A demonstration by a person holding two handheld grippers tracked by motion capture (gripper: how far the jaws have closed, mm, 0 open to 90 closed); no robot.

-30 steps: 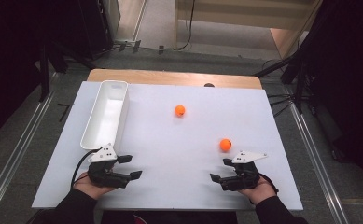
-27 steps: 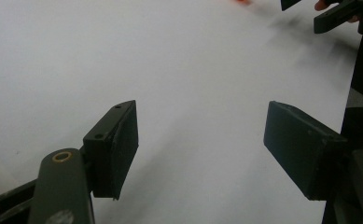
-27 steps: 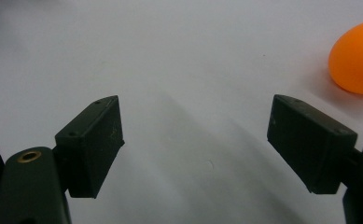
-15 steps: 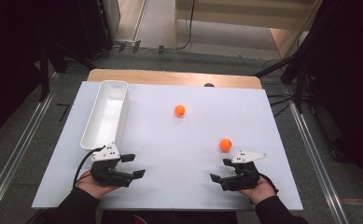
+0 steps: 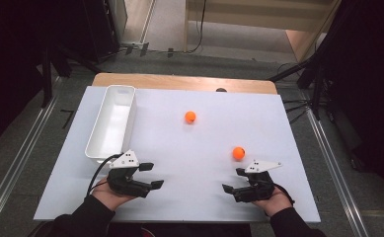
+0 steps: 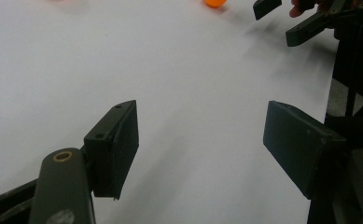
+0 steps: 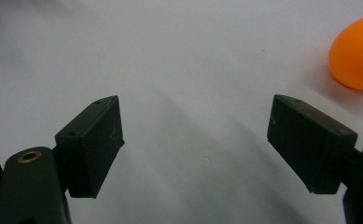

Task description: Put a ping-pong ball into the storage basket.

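Note:
Two orange balls lie on the white table [image 5: 189, 158]. One ball [image 5: 190, 116] rests near the middle at the back. The other ball [image 5: 238, 153] sits just beyond my right gripper [image 5: 233, 180]. In the right gripper view this ball [image 7: 358, 53] shows at the upper right, outside the wide-open jaws of the right gripper [image 7: 195, 135]. My left gripper [image 5: 151, 176] is held near the front edge, open and empty. In the left gripper view, the left gripper [image 6: 200, 140] frames bare table, with the nearer ball [image 6: 215, 3] far off at the top.
An empty white tray [image 5: 110, 123] runs lengthwise along the table's left side, its near end just beyond my left hand. The right gripper [image 6: 282, 18] appears at the top right of the left gripper view. A wooden strip [image 5: 179, 81] borders the back edge.
My left gripper has shifted a little to the right along the front of the table. The right gripper and both balls have stayed put.

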